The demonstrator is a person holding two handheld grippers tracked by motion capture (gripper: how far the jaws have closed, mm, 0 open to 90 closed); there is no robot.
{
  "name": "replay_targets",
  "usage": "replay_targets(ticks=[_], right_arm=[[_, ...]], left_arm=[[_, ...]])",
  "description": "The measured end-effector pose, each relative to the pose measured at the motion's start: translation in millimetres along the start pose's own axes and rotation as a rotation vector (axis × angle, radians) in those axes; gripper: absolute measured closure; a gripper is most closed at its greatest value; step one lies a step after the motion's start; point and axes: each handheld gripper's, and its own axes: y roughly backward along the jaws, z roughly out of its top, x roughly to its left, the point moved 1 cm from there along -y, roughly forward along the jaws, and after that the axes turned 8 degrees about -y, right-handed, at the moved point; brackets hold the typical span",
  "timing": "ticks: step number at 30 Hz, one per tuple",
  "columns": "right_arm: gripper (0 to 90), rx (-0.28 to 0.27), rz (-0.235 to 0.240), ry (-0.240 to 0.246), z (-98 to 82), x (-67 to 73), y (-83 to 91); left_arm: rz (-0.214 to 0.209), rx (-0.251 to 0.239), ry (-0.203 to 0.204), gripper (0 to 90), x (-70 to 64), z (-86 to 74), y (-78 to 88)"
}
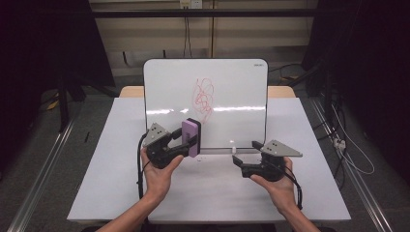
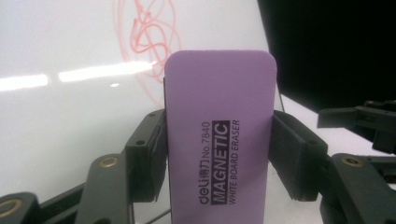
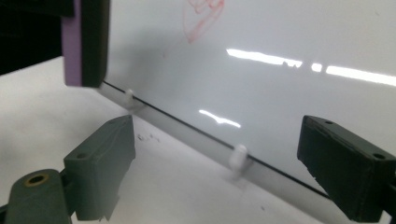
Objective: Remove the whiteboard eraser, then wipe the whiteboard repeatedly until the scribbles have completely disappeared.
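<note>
A whiteboard stands upright at the middle of the table, with a red scribble on it. My left gripper is shut on a purple magnetic eraser, held upright just in front of the board's lower left part. In the left gripper view the eraser sits clamped between both pads, below the scribble. My right gripper is open with nothing in it, close to the board's bottom edge at the right. In the right gripper view its jaws stand wide apart before the board, with the eraser at upper left.
The white table has bare room in front of the board and on both sides. Small white feet hold the board's bottom edge. Cables lie on the floor to the right, and metal rails run along both sides of the table.
</note>
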Motion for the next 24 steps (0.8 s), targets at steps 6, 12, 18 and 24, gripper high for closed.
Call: replay_targets(ticks=[6, 12, 18, 24], right_arm=[[7.8, 0.032, -0.079, -0.032, -13.8, -16.1, 9.4], [5.4, 0.001, -0.118, -0.053, -22.9, -27.9, 20.7], [5.4, -0.025, -0.148, -0.082, -22.5, -39.5, 27.9], [5.2, -0.019, -0.165, -0.068, -23.9, -41.2, 36.4]], left_arm=[[0.033, 0.02, -0.051, 41.1, 5.4, 0.9, 8.7], [0.098, 0.04, -0.112, 41.1, 11.0, 1.4, 16.5], [0.127, 0.057, -0.152, 41.2, 16.8, 3.8, 21.5], [0.147, 0.071, -0.221, 41.2, 18.3, 8.9, 23.9]])
